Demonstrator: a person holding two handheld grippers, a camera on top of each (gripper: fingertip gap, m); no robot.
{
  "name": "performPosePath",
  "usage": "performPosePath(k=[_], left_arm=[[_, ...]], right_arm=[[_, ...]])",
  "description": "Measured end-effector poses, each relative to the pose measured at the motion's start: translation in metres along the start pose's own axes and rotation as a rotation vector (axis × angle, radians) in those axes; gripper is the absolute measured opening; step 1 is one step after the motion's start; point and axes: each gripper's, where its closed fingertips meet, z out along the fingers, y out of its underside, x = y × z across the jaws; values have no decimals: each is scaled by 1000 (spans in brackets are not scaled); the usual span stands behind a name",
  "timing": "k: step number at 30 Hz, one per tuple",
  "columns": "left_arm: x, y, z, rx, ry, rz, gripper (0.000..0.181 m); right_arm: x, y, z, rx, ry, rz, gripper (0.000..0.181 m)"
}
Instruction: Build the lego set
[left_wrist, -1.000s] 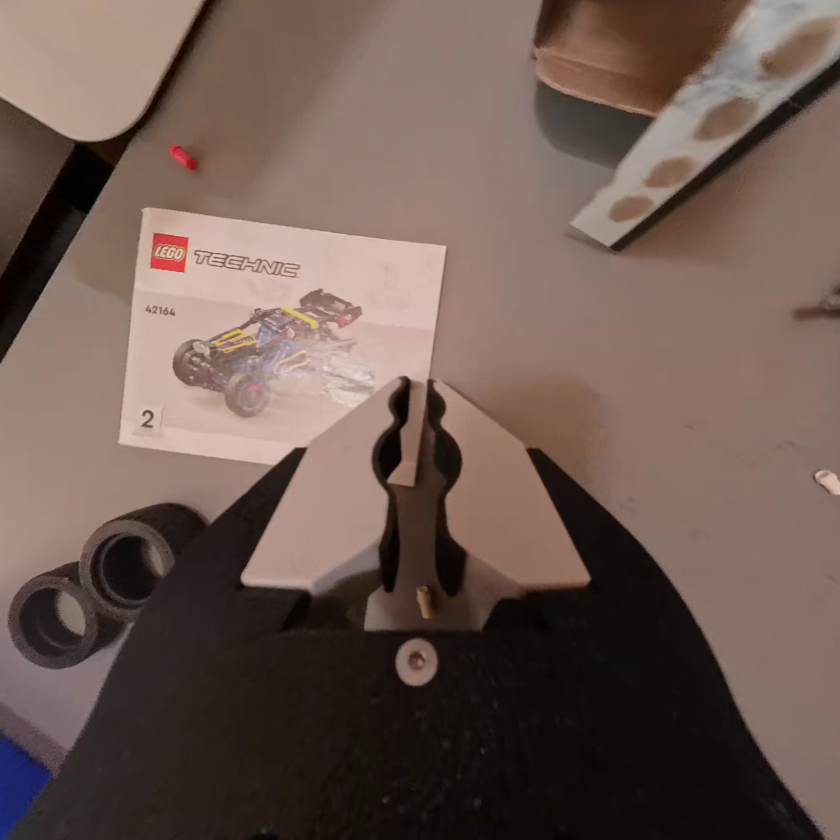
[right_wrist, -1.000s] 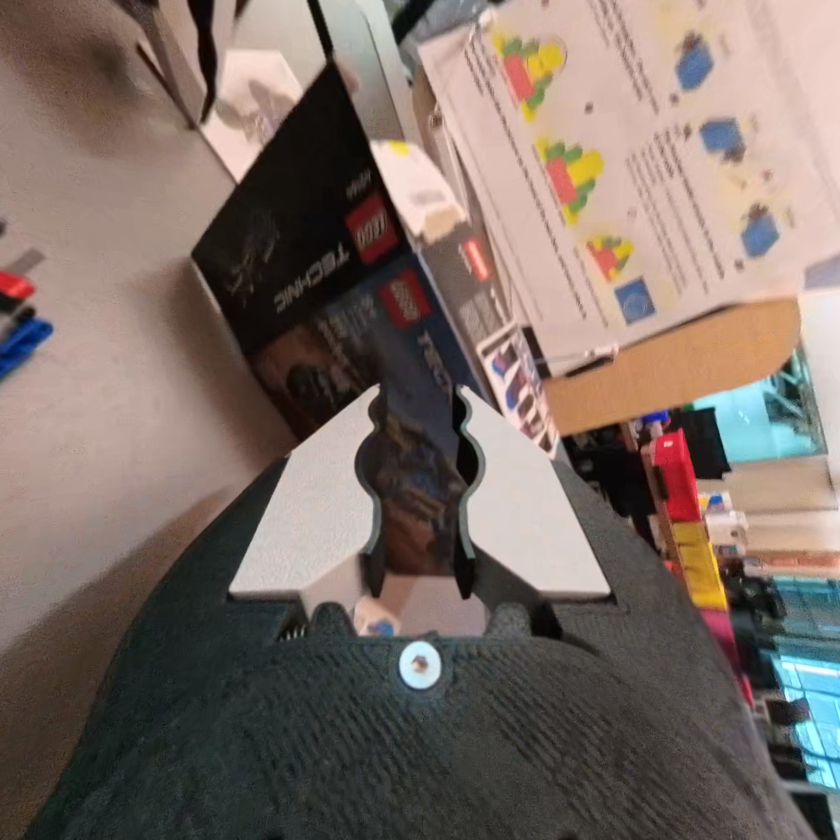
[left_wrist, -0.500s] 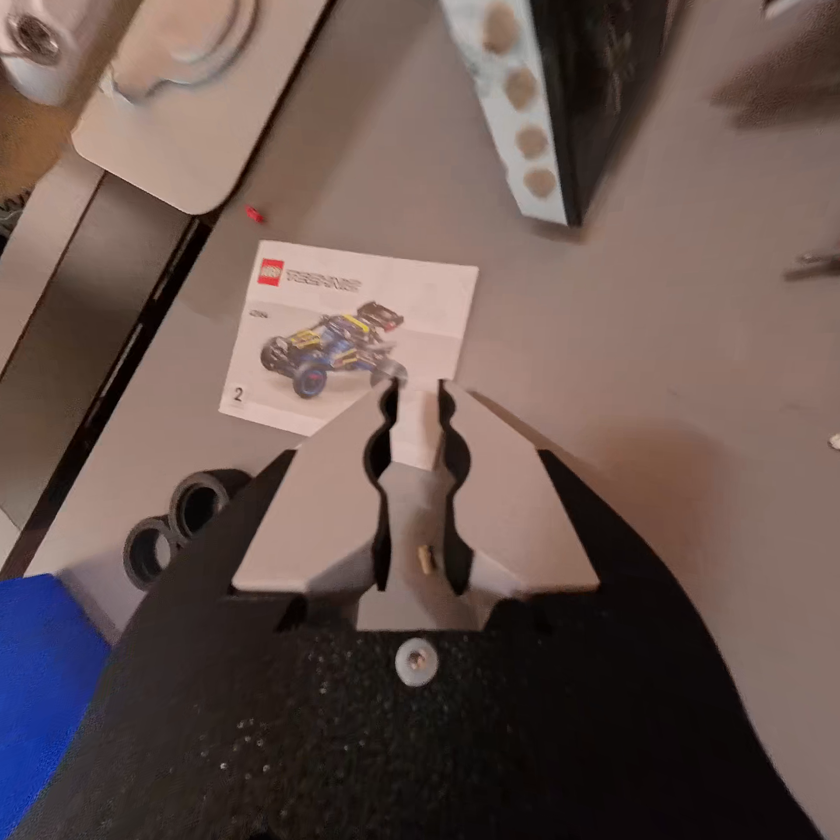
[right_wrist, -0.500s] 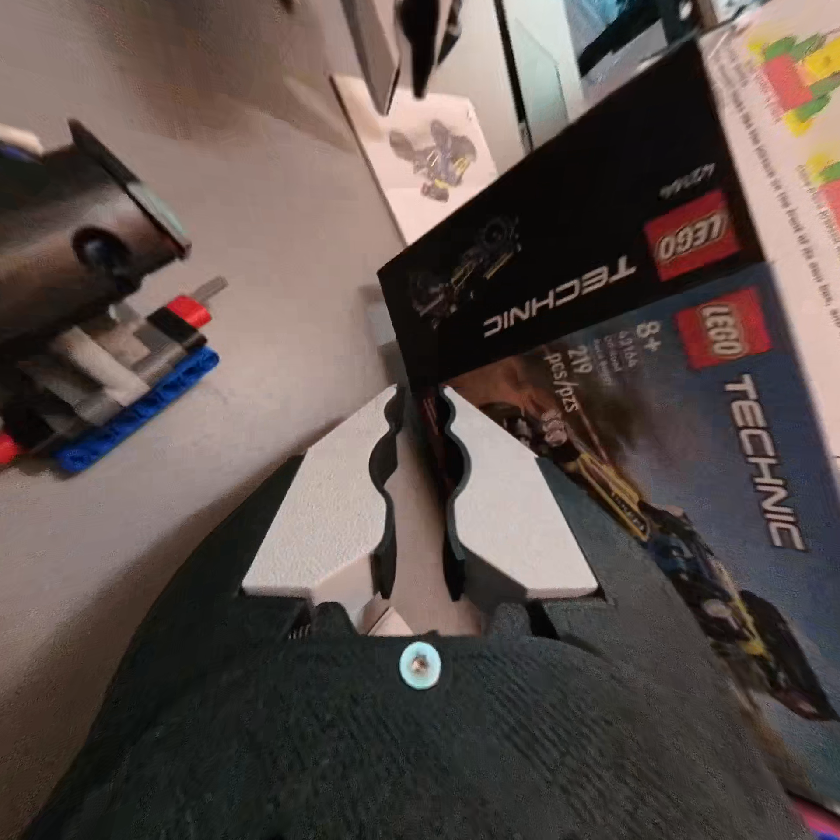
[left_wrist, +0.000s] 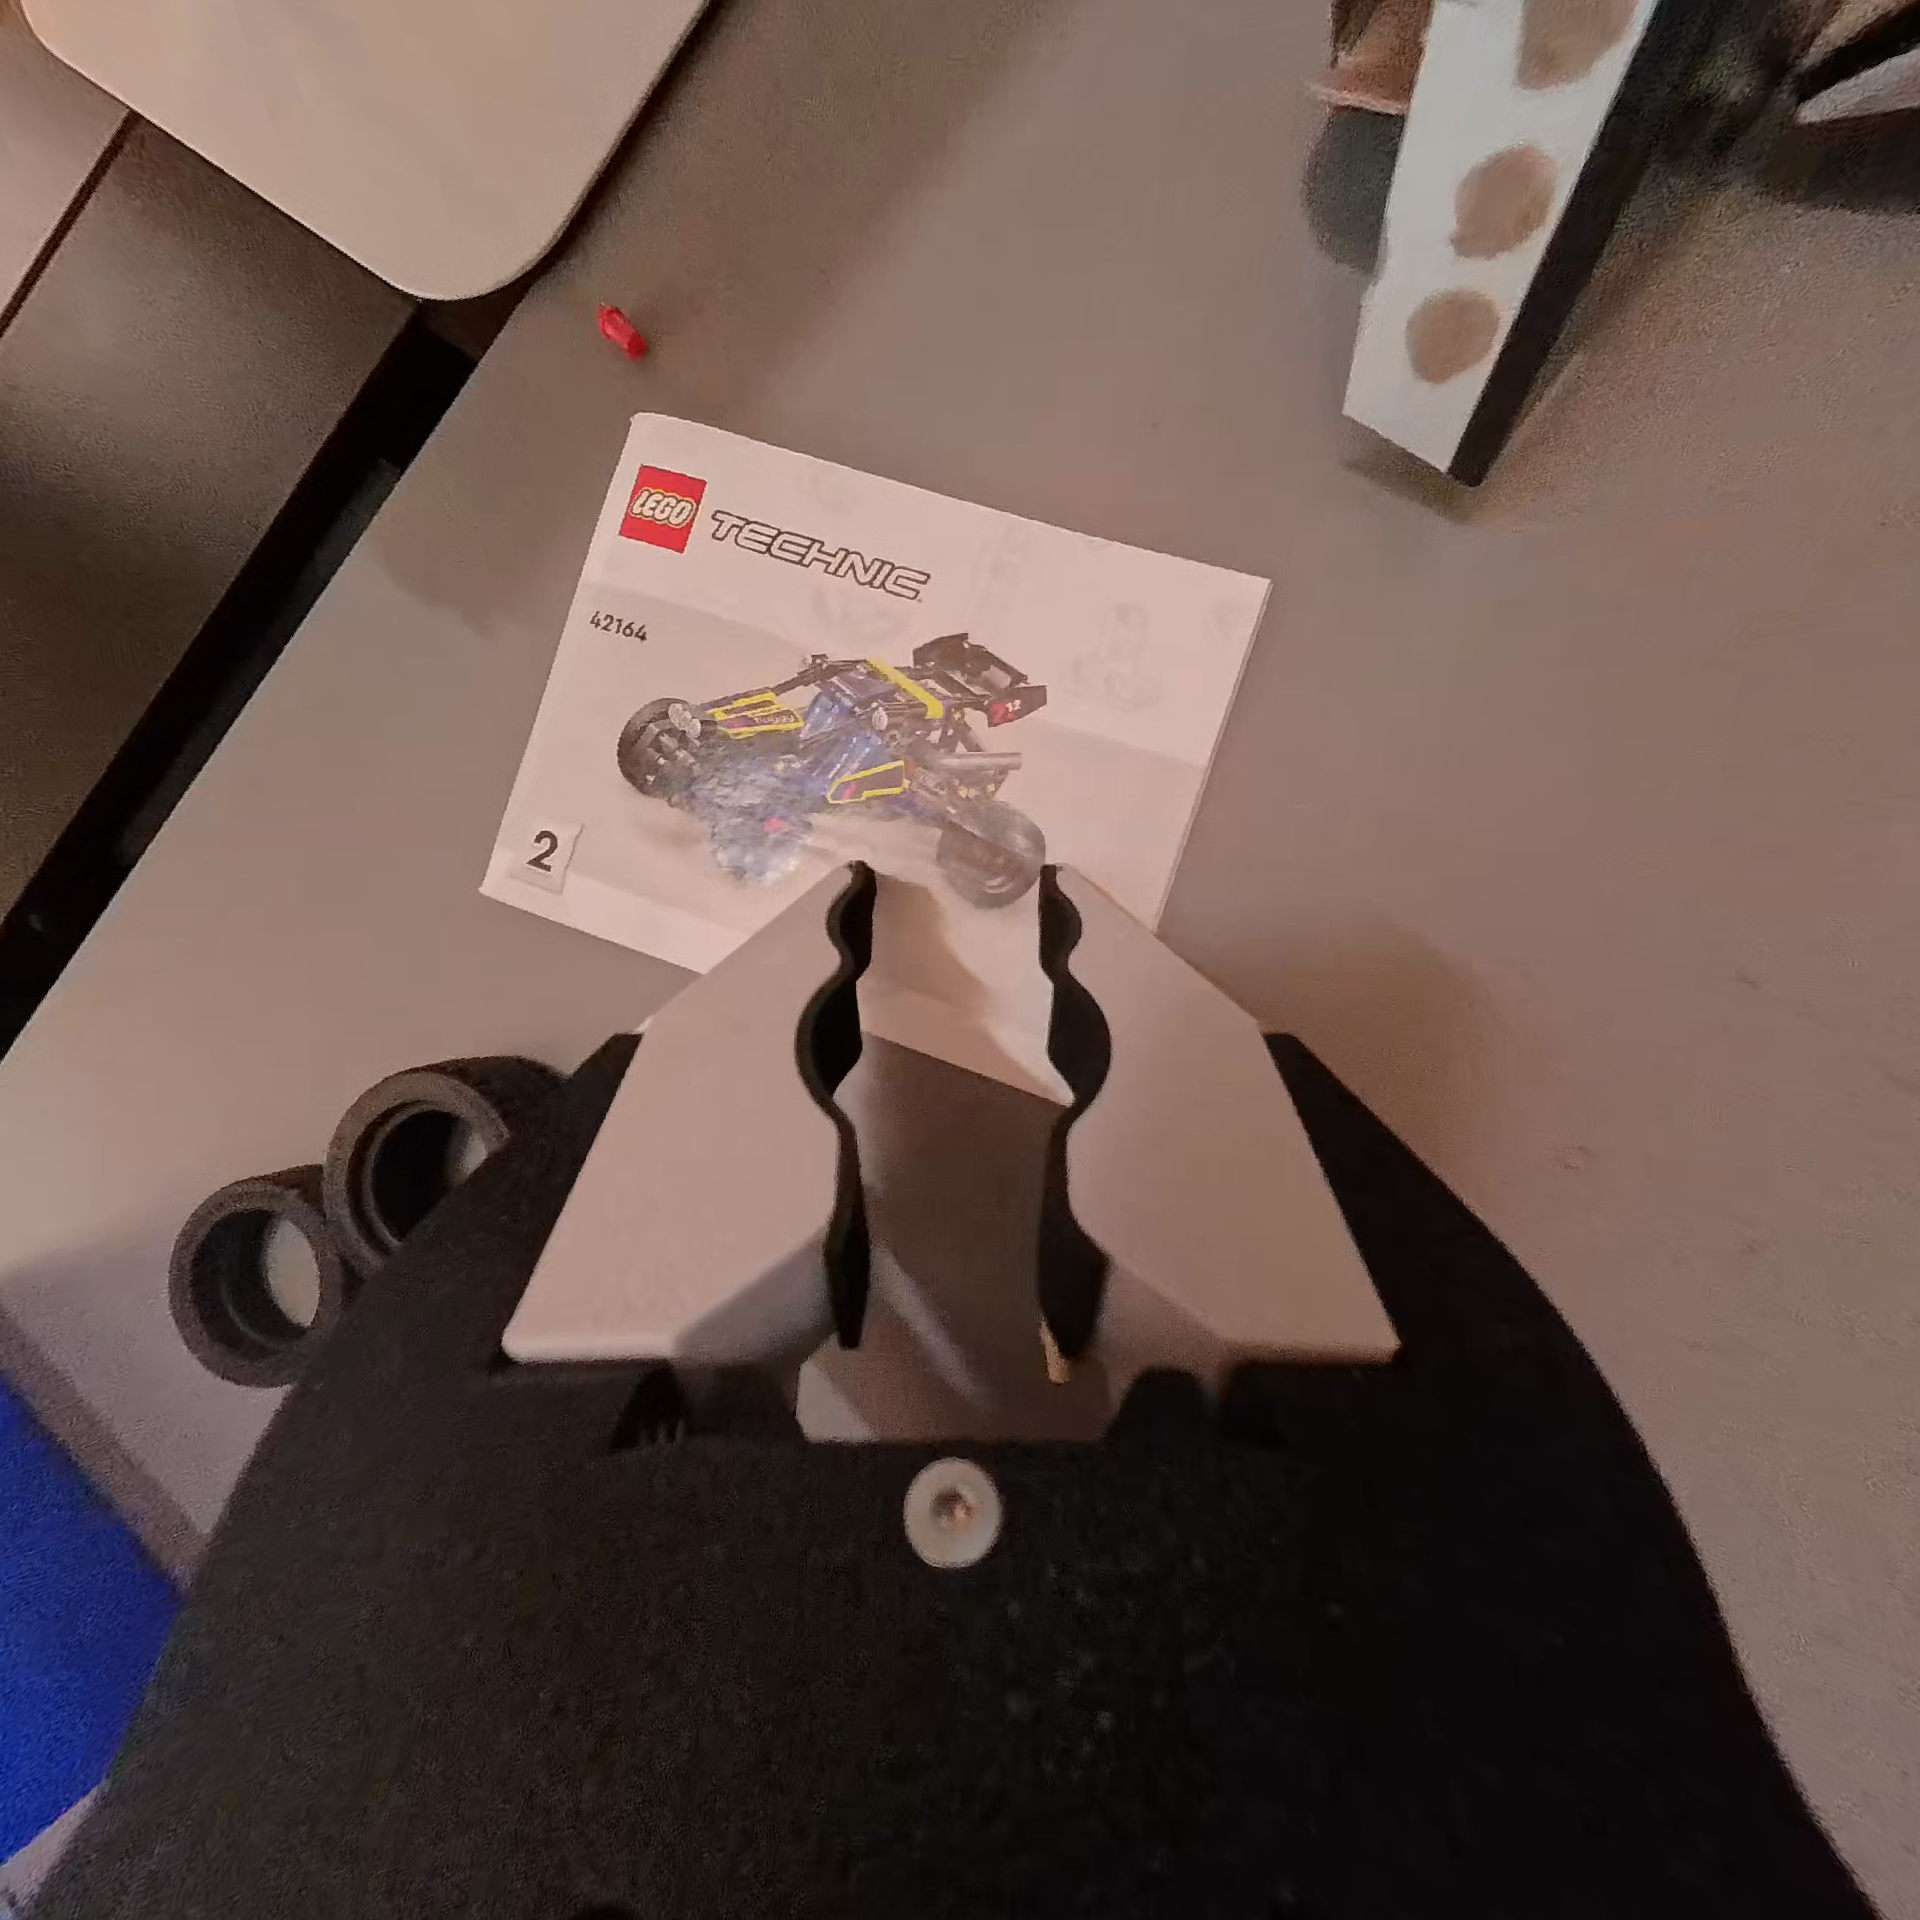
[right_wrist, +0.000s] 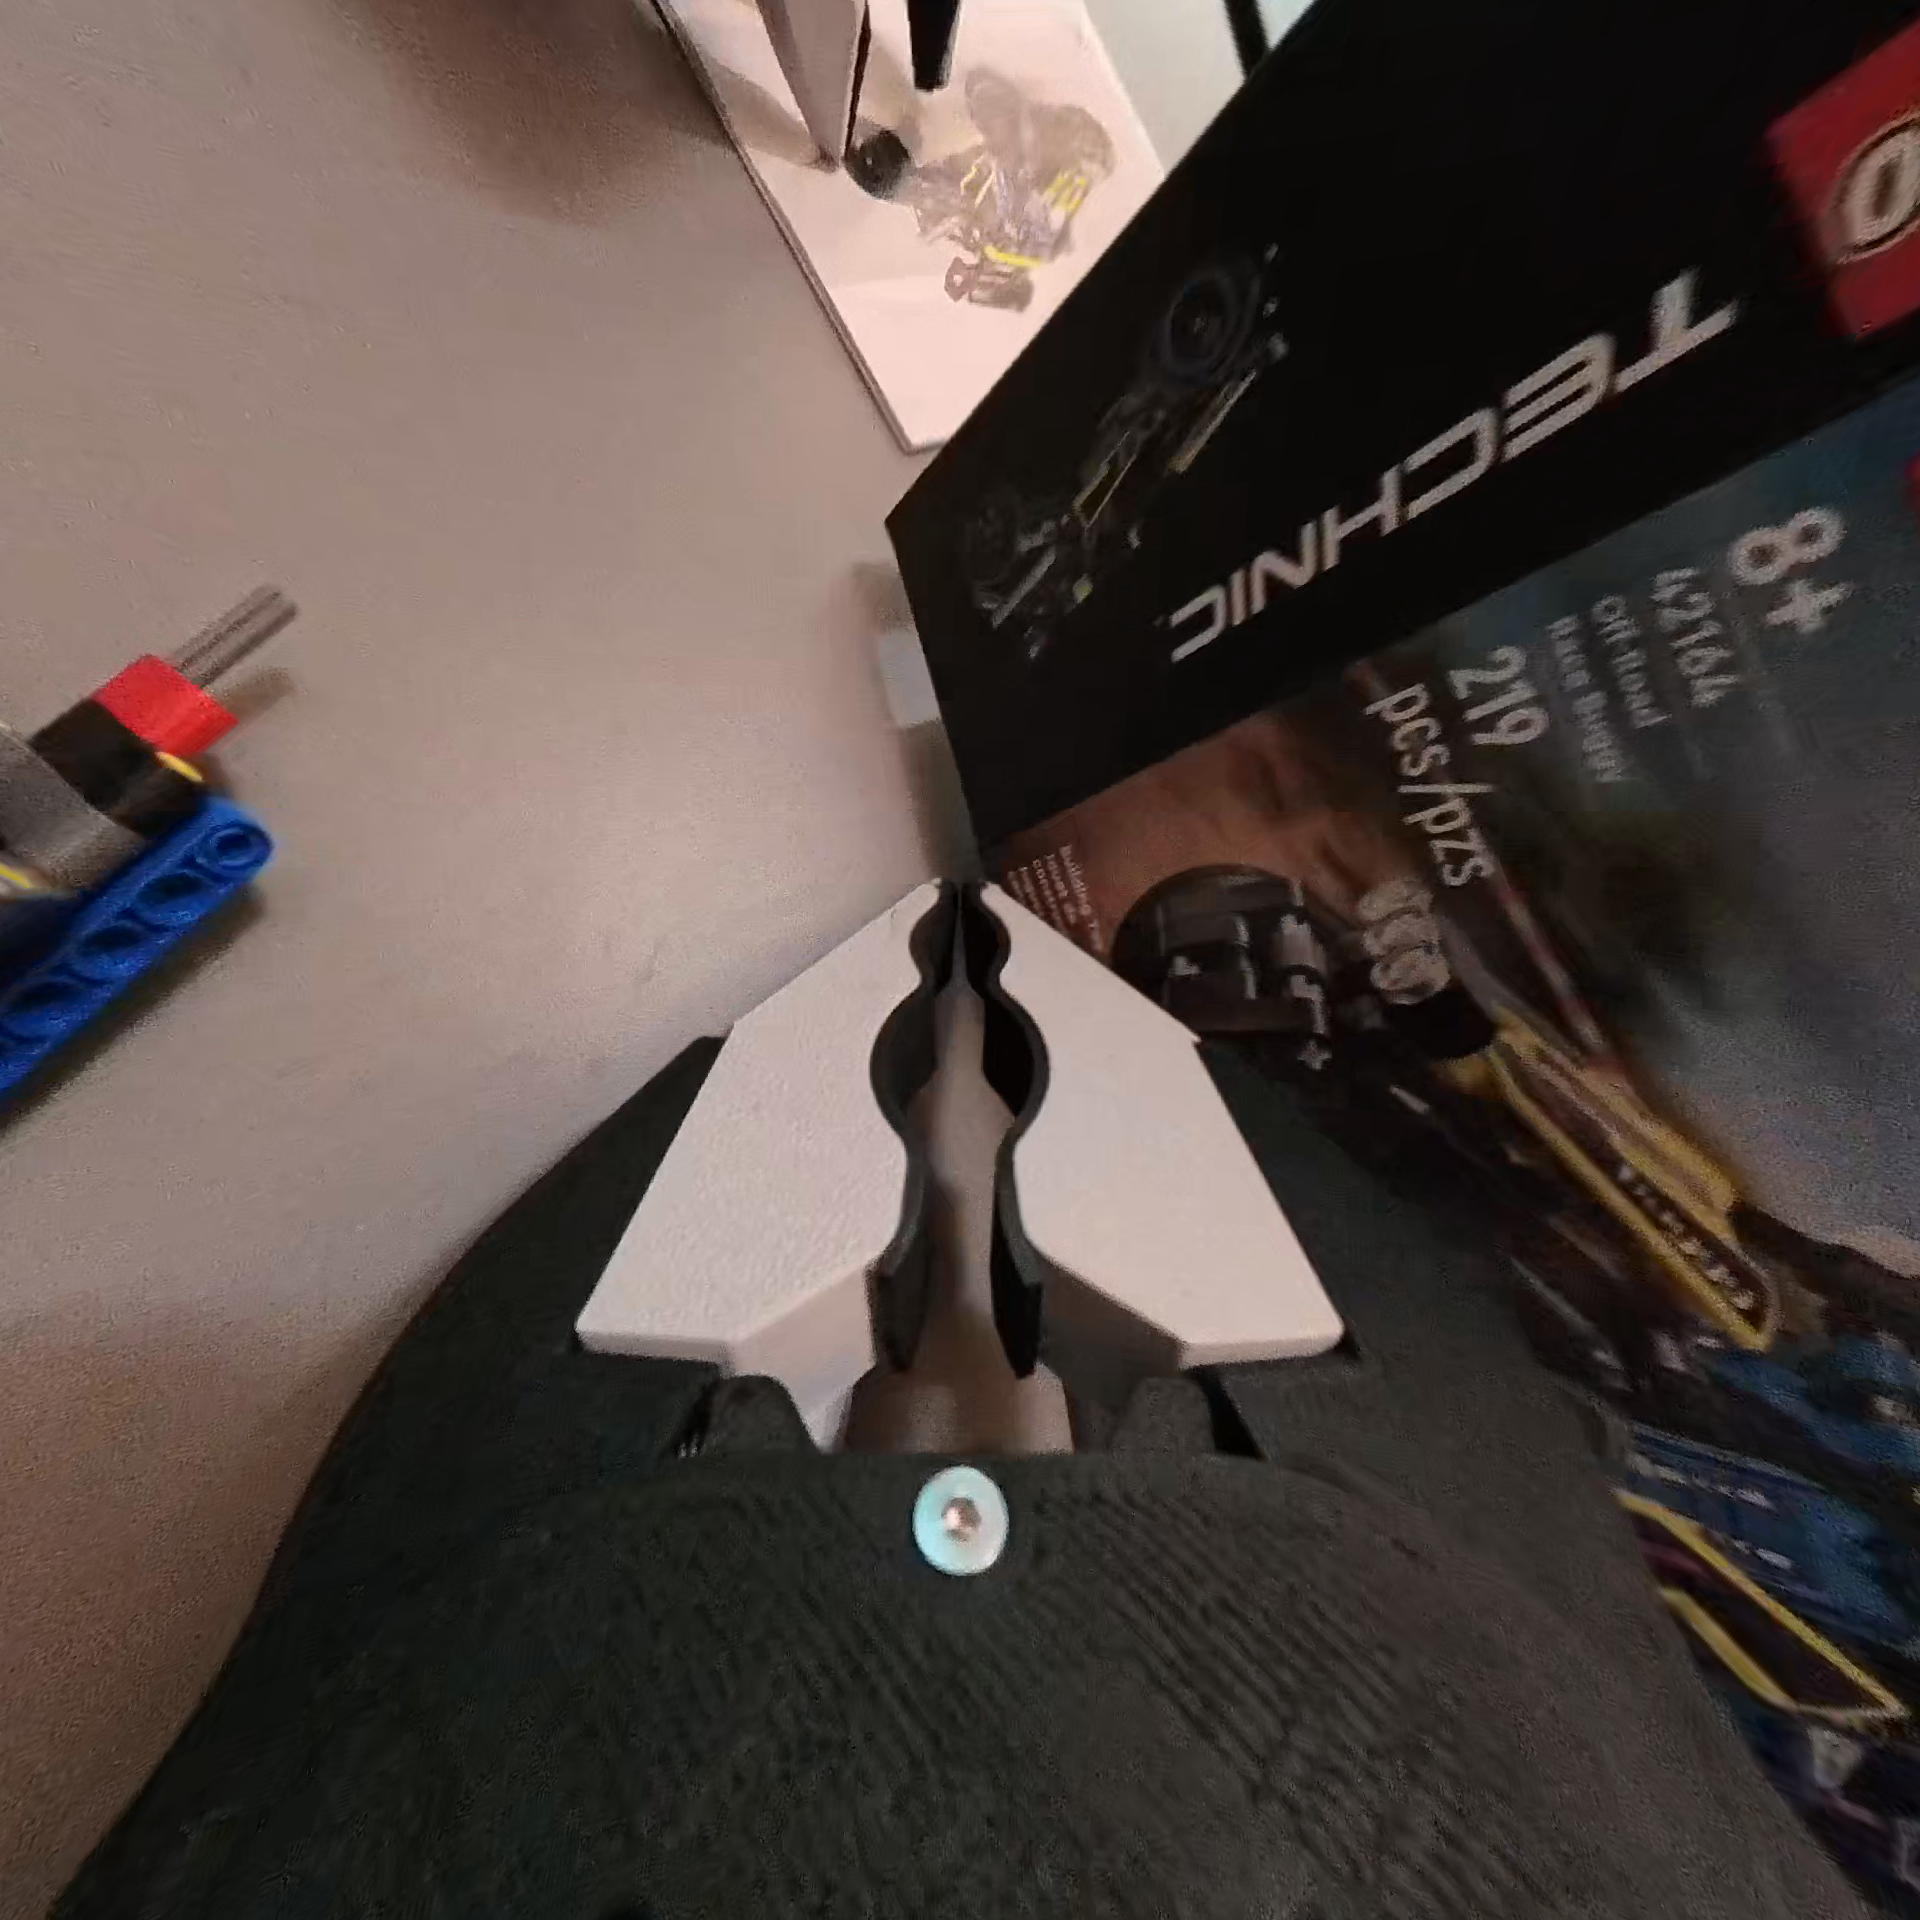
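Grey tabletop (left_wrist: 1558, 935), matte, lit warm; a pale rounded board overhangs its far corner in the left wrist view.

Landmark: instruction booklet (left_wrist: 883, 686), lying flat, cover up, closed.
- Left gripper (left_wrist: 951, 883) hovers over the booklet's near edge, jaws parted to a moderate gap, nothing between them. Whether the tips touch the paper: cannot tell.
- Two black tyres (left_wrist: 343, 1205) near-left of the booklet, touching each other, partly hidden by the gripper body.
- Small red piece (left_wrist: 621, 330) beyond the booklet's far-left corner, close to the table edge.
- Lego box (right_wrist: 1455, 623) to the booklet's right, standing tilted; its pale spotted end flap (left_wrist: 1475, 229) shows in the left view.
- Right gripper (right_wrist: 961, 894) at the box's lower corner, jaws pinched nearly together. Whether a thin edge of the cardboard sits between them, or nothing at all: cannot tell.
- Partly built assembly (right_wrist: 125, 831), blue beam with red and grey parts, well to the other side of the box from the booklet.

Judgement: early-to-middle of the build; likely step is opening the booklet.

Risks:
- Thin flat paper offers little to pinch; the fingers may skate it across the smooth table.
- A sliding booklet could nudge the red piece off the edge.
- Sweeping left could knock the tyres rolling.
- The tilted box may topple if the right gripper shifts.
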Motion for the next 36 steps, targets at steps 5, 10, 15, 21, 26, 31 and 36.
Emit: performPosePath(k=[5, 10, 15, 21, 26, 31, 36], left_arm=[[3, 0, 1, -20, 31, -28, 23], [-4, -8, -9, -25, -8, 73, 29], [9, -24, -12, 4, 61, 142, 33], [29, -94, 7, 174, 192, 153, 83], [86, -136, 7, 315, 359, 219, 16], [135, -185, -1, 494, 300, 257, 14], [161, -187, 34, 462, 333, 293, 15]], right_arm=[[8, 0, 15, 19, -6, 57, 0], [4, -5, 13, 18, -30, 62, 0], [31, -28, -78, -18, 150, -88, 18], [121, 37, -162, 39, 215, 383, 71], [125, 70, -163, 30, 265, 410, 91], [145, 79, -200, 3, 430, 285, 59], [127, 41, -184, 60, 363, 64, 54]])
